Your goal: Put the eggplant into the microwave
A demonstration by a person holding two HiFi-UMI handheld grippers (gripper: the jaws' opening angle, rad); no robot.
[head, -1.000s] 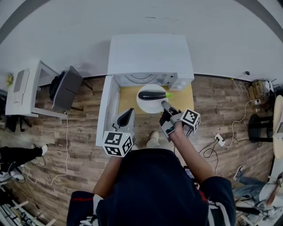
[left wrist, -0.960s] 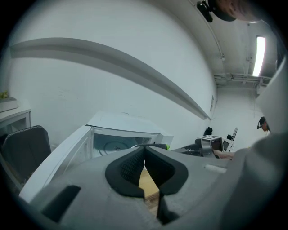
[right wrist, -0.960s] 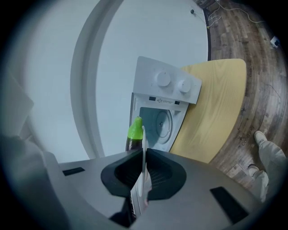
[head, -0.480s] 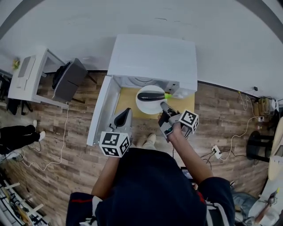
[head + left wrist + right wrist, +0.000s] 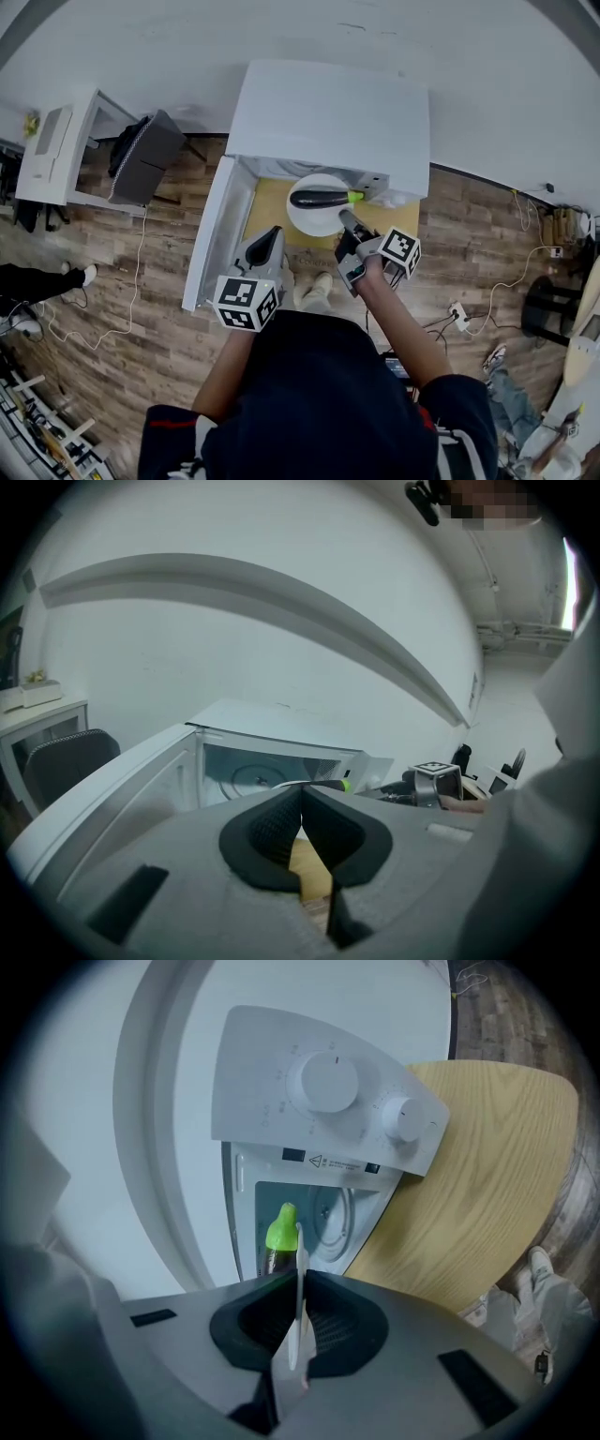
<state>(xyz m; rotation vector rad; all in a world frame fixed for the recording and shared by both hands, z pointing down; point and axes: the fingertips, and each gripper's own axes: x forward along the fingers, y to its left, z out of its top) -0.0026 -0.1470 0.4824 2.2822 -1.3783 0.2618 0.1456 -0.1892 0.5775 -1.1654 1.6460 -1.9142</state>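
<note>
A: What could go wrong from here?

B: Start big. The microwave (image 5: 333, 108) stands on the bench (image 5: 265, 211) with its door (image 5: 208, 234) swung wide to the left, so the way in is free. The risk is the plate (image 5: 314, 223). It's held by one edge only, at the mouth of the cavity, and the eggplant (image 5: 317, 198) lies loose across it, green stem end to the right. I'd judge that a tilt of the plate would let the eggplant roll off. A bump of the far rim on the cavity's sill or the knob panel (image 5: 319, 1101) could also jolt it out.

A: And the jaws?

B: The right gripper (image 5: 345, 218) is clenched on the plate's near rim. Its own view shows the rim edge-on, a thin white strip pinched between the pads. The left gripper (image 5: 272, 234) hangs back beside the door, jaws pressed together on nothing.
</note>
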